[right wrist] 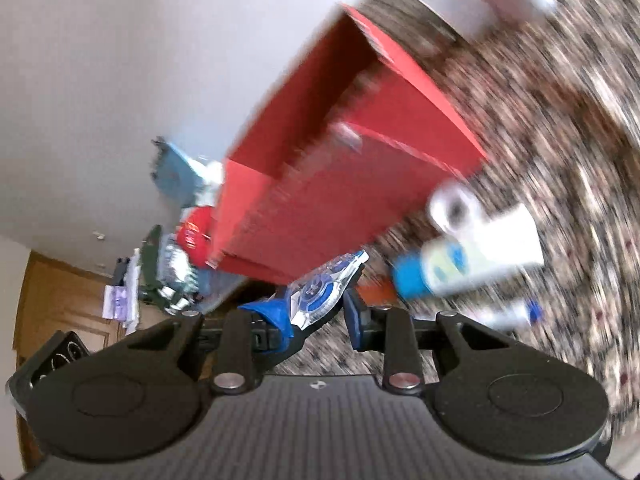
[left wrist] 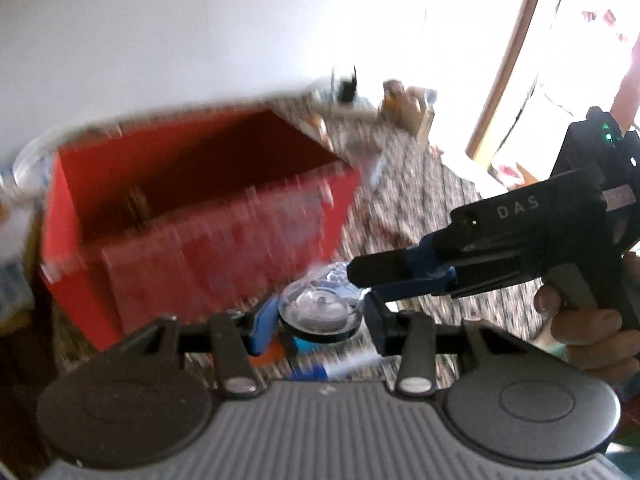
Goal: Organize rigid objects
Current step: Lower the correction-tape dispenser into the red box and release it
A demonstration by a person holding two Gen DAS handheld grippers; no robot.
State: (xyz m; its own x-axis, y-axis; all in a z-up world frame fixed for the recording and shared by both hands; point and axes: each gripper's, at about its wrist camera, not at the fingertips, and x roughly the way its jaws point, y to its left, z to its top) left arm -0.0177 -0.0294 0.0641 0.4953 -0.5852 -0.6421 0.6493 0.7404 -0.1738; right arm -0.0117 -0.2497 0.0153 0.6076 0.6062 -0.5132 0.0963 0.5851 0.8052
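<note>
Left wrist view: the left claw (left wrist: 318, 326) is clamped on a clear round plastic piece (left wrist: 318, 308) with a dark rim, its blue pads pressing on either side; no earlier picture is given for it. The piece is held above the speckled bench (left wrist: 404, 208), just in front of an open red box (left wrist: 192, 216) that stands on the bench against a white wall (left wrist: 160, 28). The right claw (left wrist: 370, 280) comes in from the right, held by a hand (left wrist: 588, 328), and its black finger (left wrist: 380, 268) and blue-padded finger reach the far right edge of the clear piece. From here I cannot tell whether they pinch it. Small blurred items lie on the bench under the left claw.

Right wrist view: the right claw (right wrist: 320, 312) holds a clear and blue correction-tape dispenser (right wrist: 320, 292) between its blue pads, narrow and tight on it. The dispenser is tilted, its tip (right wrist: 356, 260) pointing up and to the right, just in front of the lower corner of the red box (right wrist: 340, 168). On the bench (right wrist: 560, 128) to the right lie blurred white and blue items (right wrist: 476, 248), too smeared to name. Clutter sits left of the box.
</note>
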